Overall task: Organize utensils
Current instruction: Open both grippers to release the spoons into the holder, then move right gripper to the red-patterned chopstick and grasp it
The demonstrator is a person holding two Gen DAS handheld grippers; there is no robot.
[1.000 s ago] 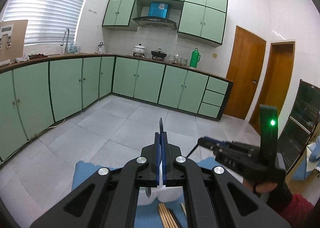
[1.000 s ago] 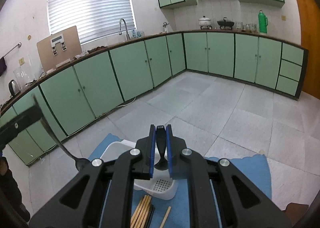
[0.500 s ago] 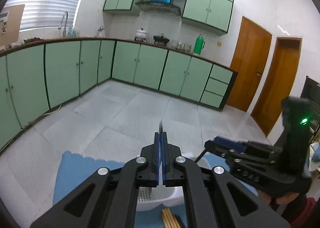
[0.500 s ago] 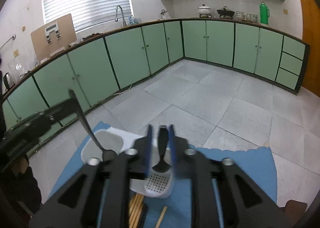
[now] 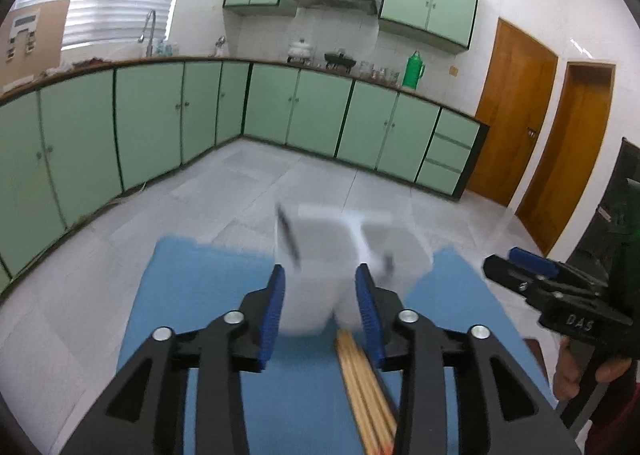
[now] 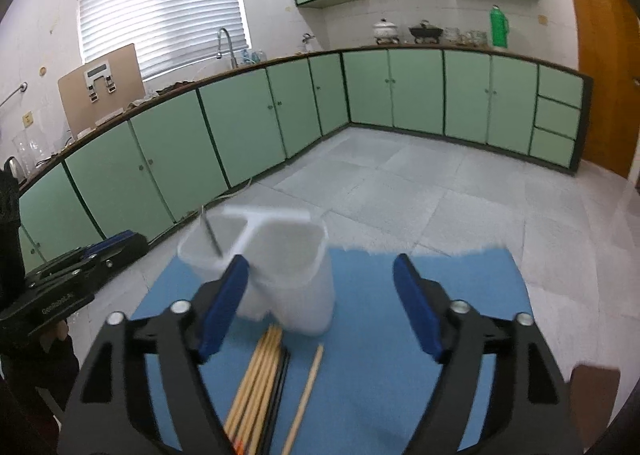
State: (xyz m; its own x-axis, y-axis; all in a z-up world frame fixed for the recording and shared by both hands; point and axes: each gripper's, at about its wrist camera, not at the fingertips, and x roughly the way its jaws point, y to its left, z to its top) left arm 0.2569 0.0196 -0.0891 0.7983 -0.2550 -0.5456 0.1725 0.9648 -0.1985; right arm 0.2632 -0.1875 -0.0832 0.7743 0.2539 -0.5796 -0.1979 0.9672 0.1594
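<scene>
A white two-compartment utensil holder [image 5: 340,255] [image 6: 276,263] stands on a blue mat [image 5: 208,295] [image 6: 380,319]. A dark utensil handle [image 5: 288,231] [image 6: 210,233] leans in its left compartment; another utensil tip [image 5: 387,261] shows in the right one. A bundle of wooden chopsticks [image 5: 364,387] [image 6: 256,379] lies on the mat in front of the holder, with a single chopstick [image 6: 306,391] beside it. My left gripper [image 5: 320,299] is open and empty, just behind the holder. My right gripper [image 6: 320,295] is open and empty, also seen in the left wrist view [image 5: 520,267].
The mat lies on a grey tiled surface [image 6: 440,191]. Green cabinets [image 5: 120,127] run along the back, wooden doors [image 5: 516,127] at the right. A brown object [image 6: 592,383] sits at the mat's right edge.
Both grippers were shut on utensils a second ago; now both have opened, and the utensils stand in the white holder. Both grippers have pulled back and tilted down toward the mat.
</scene>
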